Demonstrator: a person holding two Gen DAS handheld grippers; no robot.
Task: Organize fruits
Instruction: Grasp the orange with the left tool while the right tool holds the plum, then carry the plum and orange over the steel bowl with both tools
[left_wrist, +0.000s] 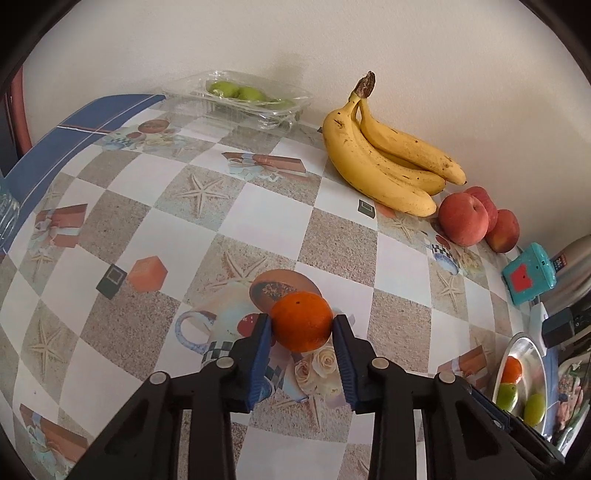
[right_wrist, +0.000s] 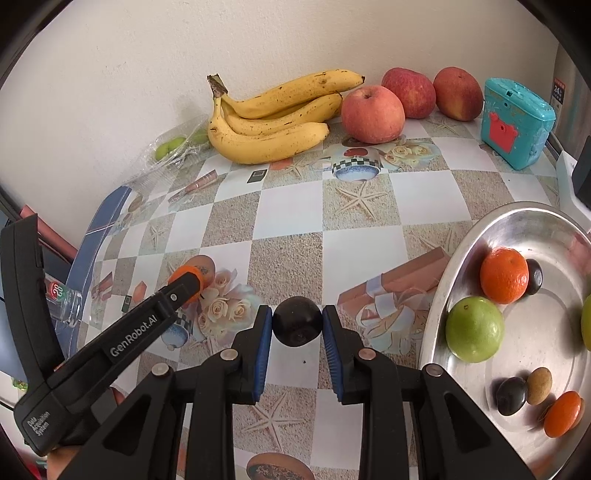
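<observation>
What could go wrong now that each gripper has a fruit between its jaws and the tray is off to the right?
1. The orange is round and pinched only at its sides by the left gripper, so it may slip when lifted.
2. The dark plum in the right gripper could roll off the shallow metal tray or knock the fruit already there.
3. Both grippers work close together; crossing toward the tray risks a bump.

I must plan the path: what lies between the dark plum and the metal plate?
Only bare tablecloth between dark plum and metal plate, in the right wrist view.
</observation>
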